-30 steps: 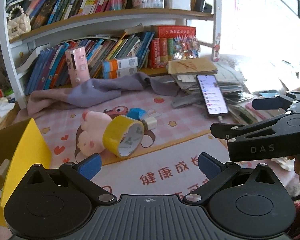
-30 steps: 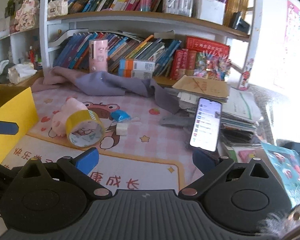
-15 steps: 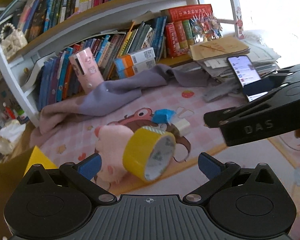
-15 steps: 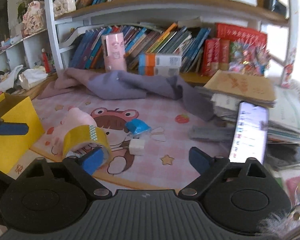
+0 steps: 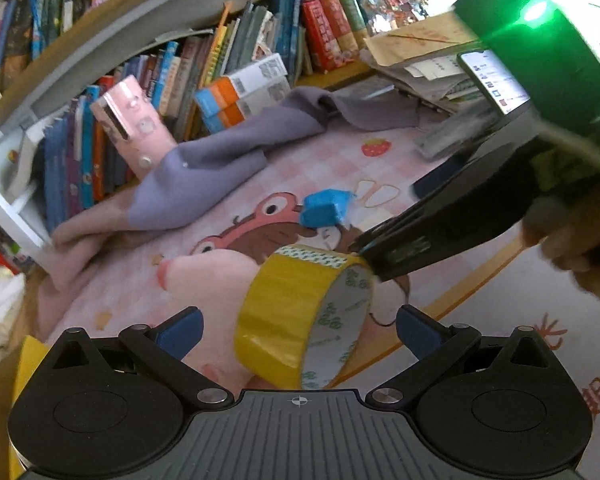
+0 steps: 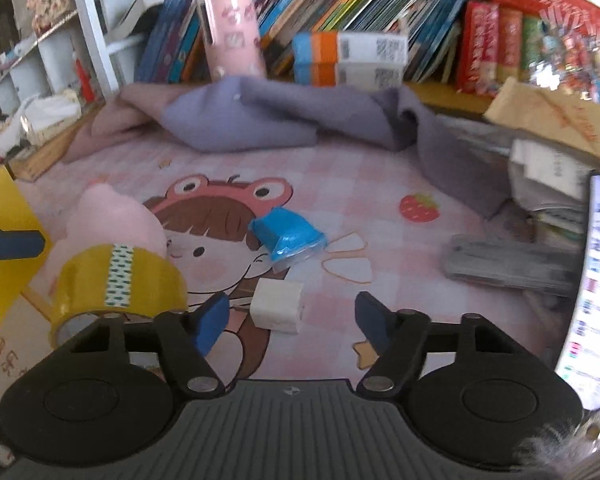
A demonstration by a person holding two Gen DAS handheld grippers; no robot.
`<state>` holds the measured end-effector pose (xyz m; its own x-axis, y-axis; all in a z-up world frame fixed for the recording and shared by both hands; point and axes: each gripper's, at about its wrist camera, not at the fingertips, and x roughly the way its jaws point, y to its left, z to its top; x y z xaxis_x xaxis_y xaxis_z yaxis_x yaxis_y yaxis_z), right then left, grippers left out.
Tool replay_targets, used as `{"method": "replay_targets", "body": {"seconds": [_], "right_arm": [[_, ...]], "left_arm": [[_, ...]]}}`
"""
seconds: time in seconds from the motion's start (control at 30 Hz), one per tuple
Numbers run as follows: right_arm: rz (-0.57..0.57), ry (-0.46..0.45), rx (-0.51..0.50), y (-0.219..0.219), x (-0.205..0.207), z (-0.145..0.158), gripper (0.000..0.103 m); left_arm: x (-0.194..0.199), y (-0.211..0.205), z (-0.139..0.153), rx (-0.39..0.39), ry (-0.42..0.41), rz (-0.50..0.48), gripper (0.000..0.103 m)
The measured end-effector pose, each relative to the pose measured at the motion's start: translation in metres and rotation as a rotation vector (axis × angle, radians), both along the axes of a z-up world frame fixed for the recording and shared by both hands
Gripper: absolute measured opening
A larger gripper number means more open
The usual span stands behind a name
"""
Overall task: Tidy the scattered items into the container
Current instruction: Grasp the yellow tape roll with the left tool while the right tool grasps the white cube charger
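We see both grippers spread wide over a pink cartoon mat (image 6: 380,184), each holding nothing.

The yellow tape roll (image 5: 304,316), with a patterned strip across its top, stands on edge at lower centre of the left wrist view, leaning against a pink plush toy (image 5: 204,280), between the left gripper's (image 5: 299,334) 2 parted blue fingertips. In the right wrist view a small white block (image 6: 277,311) lies between the right gripper's (image 6: 292,322) open tips, with a crumpled blue item (image 6: 286,234) just above it at centre. Bare mat stays open to the right of it; a purple cloth (image 6: 284,120) borders the top. The yellow container (image 6: 4,248) is cut off at the left edge. The phone (image 6: 592,292) at right is blurred.
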<state>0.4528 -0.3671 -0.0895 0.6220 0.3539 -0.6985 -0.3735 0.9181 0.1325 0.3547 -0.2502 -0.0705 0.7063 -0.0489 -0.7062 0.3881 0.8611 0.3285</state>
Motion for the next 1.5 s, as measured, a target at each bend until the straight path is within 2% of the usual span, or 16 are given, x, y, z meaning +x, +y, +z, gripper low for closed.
{"method": "replay_targets", "body": {"seconds": [0.13,0.33,0.47,0.53,0.6,0.63,0.73,0.83,0.9,0.97,1.07,1.2,1.33,1.5], "right_arm": [[0.021,0.019,-0.009,0.009,0.006,-0.009,0.05],[-0.025,0.012,0.0,-0.003,0.004,-0.008,0.05],[0.01,-0.005,0.014,-0.005,0.003,-0.004,0.05],[0.044,-0.002,0.023,-0.002,0.005,-0.004,0.05],[0.065,0.001,0.018,0.004,0.005,-0.006,0.05],[0.072,0.003,0.013,0.007,0.006,-0.007,0.05],[0.051,0.017,-0.018,0.01,0.007,-0.011,0.041],[0.026,0.021,-0.018,0.001,0.004,-0.009,0.041],[0.017,0.022,-0.018,-0.007,0.001,-0.007,0.041],[0.013,0.016,-0.02,-0.015,-0.005,-0.003,0.041],[0.026,0.002,-0.034,-0.02,-0.012,-0.001,0.041],[0.05,-0.011,-0.061,-0.017,-0.014,-0.005,0.043],[0.058,-0.014,-0.067,-0.012,-0.012,-0.008,0.05],[0.061,-0.005,-0.106,-0.008,-0.01,-0.014,0.053]], "left_arm": [[-0.004,-0.007,0.004,-0.059,0.048,-0.024,0.102],[-0.016,-0.013,0.012,-0.115,0.073,-0.056,0.102],[-0.011,-0.004,0.02,-0.087,0.015,-0.016,0.102],[-0.003,0.002,0.02,-0.072,0.021,0.001,0.093],[0.009,0.008,0.017,-0.07,0.061,0.01,0.069],[0.014,0.009,0.014,-0.062,0.074,0.015,0.065],[0.023,0.011,0.005,-0.04,0.087,0.014,0.058],[0.022,0.012,0.001,-0.031,0.092,0.023,0.055],[0.019,0.012,0.004,-0.062,0.124,0.031,0.049],[0.013,0.013,0.008,-0.12,0.168,0.034,0.048],[0.005,0.009,0.009,-0.149,0.196,0.027,0.048],[0.002,0.001,0.0,-0.106,0.189,0.016,0.052],[0.007,-0.001,-0.004,-0.109,0.177,0.041,0.052],[0.009,-0.007,-0.005,-0.101,0.145,0.063,0.052]]}}
